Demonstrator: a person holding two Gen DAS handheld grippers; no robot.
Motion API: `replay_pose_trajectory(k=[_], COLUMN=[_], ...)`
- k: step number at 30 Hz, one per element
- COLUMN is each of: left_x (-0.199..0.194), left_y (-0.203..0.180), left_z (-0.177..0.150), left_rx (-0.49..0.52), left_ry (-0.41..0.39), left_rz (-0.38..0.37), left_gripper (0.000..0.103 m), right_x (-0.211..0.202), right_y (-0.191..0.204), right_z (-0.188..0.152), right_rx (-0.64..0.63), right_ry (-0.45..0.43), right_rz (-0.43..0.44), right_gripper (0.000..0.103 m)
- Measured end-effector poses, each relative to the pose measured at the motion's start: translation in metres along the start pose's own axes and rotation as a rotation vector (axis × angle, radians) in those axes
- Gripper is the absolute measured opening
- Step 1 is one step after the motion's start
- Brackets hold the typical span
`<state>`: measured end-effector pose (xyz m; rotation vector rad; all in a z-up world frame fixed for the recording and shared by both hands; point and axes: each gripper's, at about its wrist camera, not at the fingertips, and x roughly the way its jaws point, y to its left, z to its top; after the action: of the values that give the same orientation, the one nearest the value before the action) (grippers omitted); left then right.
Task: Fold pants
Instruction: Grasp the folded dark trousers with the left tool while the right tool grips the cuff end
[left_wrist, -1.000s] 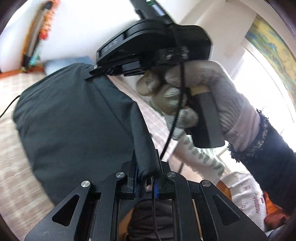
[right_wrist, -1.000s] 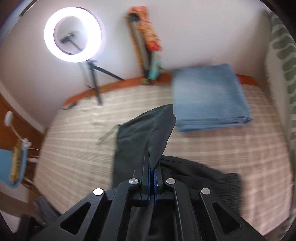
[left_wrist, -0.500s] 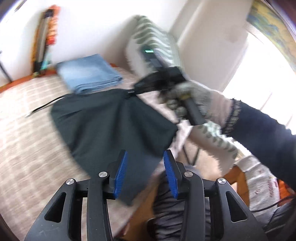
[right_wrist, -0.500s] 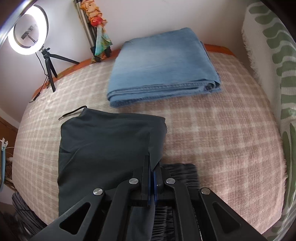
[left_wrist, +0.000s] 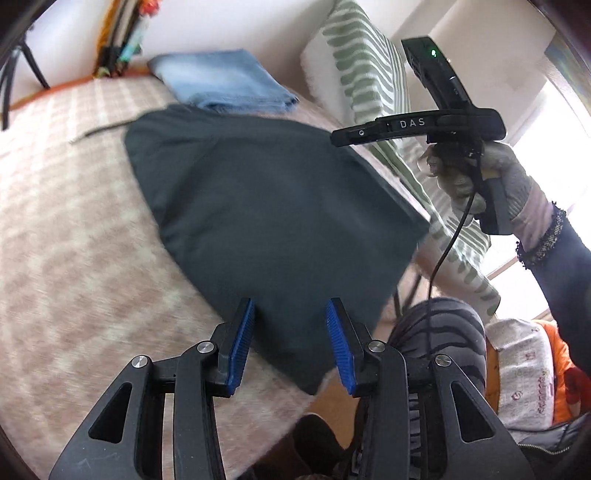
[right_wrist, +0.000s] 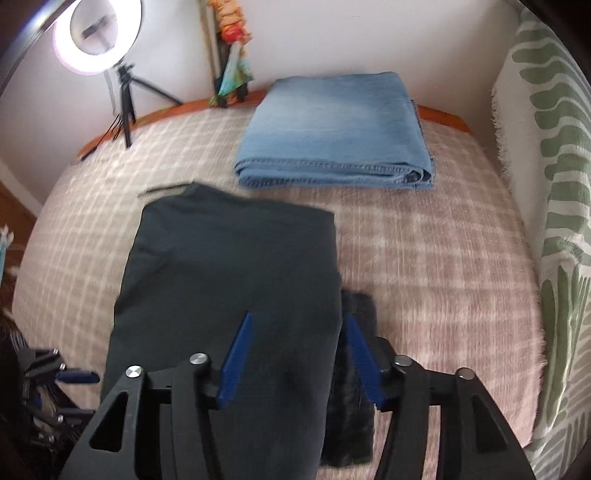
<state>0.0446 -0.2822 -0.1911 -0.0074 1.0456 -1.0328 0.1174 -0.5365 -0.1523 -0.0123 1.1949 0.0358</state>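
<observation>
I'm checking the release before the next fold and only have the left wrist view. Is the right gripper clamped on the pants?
Observer: No. The right gripper has its jaws opening, and the dark pants lie flat below them, unpinched.
Operator: From here the pants seem to overlap the jeans. Do they?
Observer: No. A strip of checked cover shows between the folded jeans and the pants' far edge.
</observation>
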Motion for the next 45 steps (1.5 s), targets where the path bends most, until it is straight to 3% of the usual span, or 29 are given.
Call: replay_pose_trajectory(k=[5,8,10,12,16,20,23,25,28,30,32,33,35,40,45], left_x=[0.016,0.014,0.010,0.000,-0.026,-0.045,-0.046,-0.040,-0.027,-0.019,-0.011,-0.008,0.002,0.015,0.025], left_y=[-0.022,-0.029,-0.030,-0.028,-0.008,0.026,0.054,0.069,0.077,0.082,0.084,0.085,0.087,0.100,0.092], left_z=[-0.012,-0.013,-0.013,-0.011,-0.002,0.014,0.027,0.033,0.040,0.044,0.045,0.046,0.047,0.055,0.065], left_rx=[0.049,0.061,0.067,0.058,-0.011,-0.139,-0.234,-0.301,-0.343,-0.365,-0.378,-0.384,-0.400,-0.492,-0.450], left_ry=[0.025,0.034,0.042,0.043,0.004,-0.053,-0.075,-0.078,-0.074,-0.066,-0.056,-0.050,-0.032,-0.052,-0.041], left_rz=[-0.003,-0.019,-0.029,-0.036,-0.023,-0.026,0.003,-0.015,-0.018,-0.028,-0.029,-0.027,-0.034,-0.073,-0.060], left_gripper=[0.039,0.039,0.039,0.043,0.054,0.059,0.060,0.060,0.060,0.060,0.060,0.060,0.060,0.060,0.059], right_x=[0.015,0.025,0.025,0.023,0.021,0.030,0.042,0.051,0.065,0.067,0.065,0.065,0.063,0.048,0.046], right_y=[-0.010,-0.023,-0.030,-0.037,-0.054,-0.068,-0.075,-0.079,-0.080,-0.077,-0.073,-0.071,-0.068,-0.069,-0.077], right_z=[-0.017,-0.018,-0.017,-0.014,-0.012,-0.014,-0.016,-0.018,-0.022,-0.024,-0.025,-0.025,-0.027,-0.028,-0.030], right_rx=[-0.018,0.005,0.014,0.033,0.104,0.161,0.174,0.196,0.215,0.202,0.174,0.168,0.165,0.148,0.139], right_ry=[0.045,0.061,0.045,0.022,-0.007,0.018,0.037,0.051,0.080,0.067,0.047,0.043,0.029,-0.025,-0.030], right_rz=[-0.092,-0.100,-0.095,-0.050,0.087,0.228,0.242,0.321,0.429,0.444,0.439,0.452,0.436,0.395,0.437], right_gripper=[0.057,0.057,0.064,0.067,0.084,0.087,0.089,0.090,0.090,0.092,0.087,0.075,0.071,0.043,0.039])
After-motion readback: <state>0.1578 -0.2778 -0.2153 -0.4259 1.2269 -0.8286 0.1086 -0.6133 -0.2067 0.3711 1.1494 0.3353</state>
